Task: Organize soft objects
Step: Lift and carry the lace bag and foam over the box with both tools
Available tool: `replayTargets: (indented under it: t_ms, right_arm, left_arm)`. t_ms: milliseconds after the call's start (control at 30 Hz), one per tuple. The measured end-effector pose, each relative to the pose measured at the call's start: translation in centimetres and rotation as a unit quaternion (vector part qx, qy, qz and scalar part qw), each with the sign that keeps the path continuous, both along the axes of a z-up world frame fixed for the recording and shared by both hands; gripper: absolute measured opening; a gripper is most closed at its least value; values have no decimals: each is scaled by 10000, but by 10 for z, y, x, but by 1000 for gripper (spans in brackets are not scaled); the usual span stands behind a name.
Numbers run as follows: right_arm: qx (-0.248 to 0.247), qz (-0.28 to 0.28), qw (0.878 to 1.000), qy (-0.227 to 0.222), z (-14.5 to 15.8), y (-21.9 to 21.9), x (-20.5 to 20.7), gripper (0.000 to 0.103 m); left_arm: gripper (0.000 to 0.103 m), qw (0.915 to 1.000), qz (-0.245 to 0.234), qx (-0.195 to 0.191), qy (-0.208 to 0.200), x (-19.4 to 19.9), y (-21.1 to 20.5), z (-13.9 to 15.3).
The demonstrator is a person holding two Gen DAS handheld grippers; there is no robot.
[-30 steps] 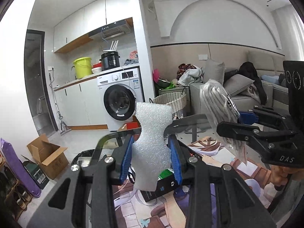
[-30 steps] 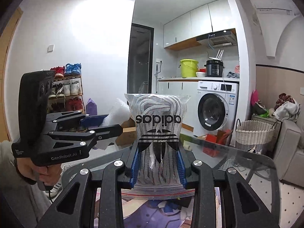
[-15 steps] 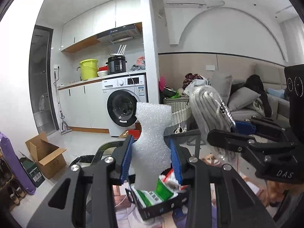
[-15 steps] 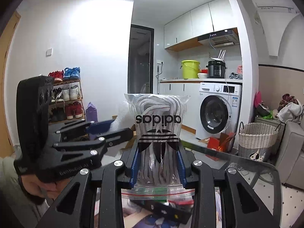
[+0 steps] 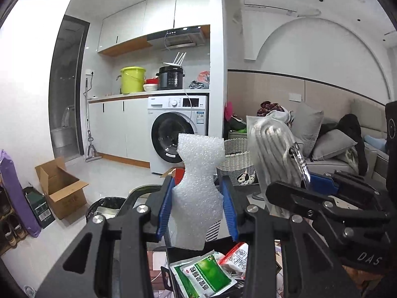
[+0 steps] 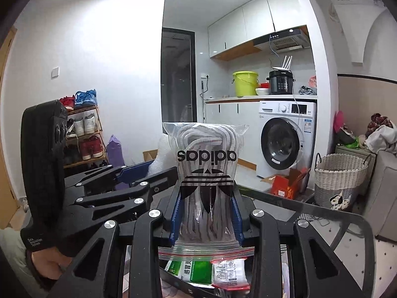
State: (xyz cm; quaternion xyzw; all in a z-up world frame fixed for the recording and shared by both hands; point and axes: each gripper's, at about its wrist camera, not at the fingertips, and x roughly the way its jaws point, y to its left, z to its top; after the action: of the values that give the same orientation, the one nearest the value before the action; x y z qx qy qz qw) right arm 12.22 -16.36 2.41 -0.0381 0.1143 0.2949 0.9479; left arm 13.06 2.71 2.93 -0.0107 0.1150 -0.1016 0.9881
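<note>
Pinching a white foam piece (image 5: 198, 188) between its blue pads, the left gripper (image 5: 198, 211) holds it upright in the air, the foam's wider top rising above the fingers and its lower edge hanging just over a black bin (image 5: 173, 255). The right gripper (image 6: 206, 216) is clamped on a clear zip bag (image 6: 206, 164) of white laces, the printed logo upside down and the red zip edge pointing down toward the same bin. Inside the bin lie a green sachet (image 5: 206, 275) and a red-edged white packet (image 6: 230, 273). From the left view, the right gripper sits just to the right with its bag edge-on. A washer (image 5: 178, 136), a wicker basket (image 6: 340, 176) and a sofa (image 5: 347, 144) stand behind.
</note>
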Motion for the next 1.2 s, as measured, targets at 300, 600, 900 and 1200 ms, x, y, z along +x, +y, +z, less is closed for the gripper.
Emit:
replayTargets:
  t_ms: [300,600,900,1200]
  right_arm:
    - [-145,-193,9996,165,-5,2,11,34]
    - [-446,-426,9950,786,-29,4,41,34]
    - [-812,-480,9804,1729,-70,6,78,34]
    - [-1033,-473,9712,2094,-98,9,96,34]
  left_arm:
    - [37,9998,37,100,195,7,1,-3]
    - [37,9961,90,298,822,27,-5,-19]
    - [37,9871,23,358,1561,51,-14,-42]
    - [37,9736,4,442,2238,69,-22,-71]
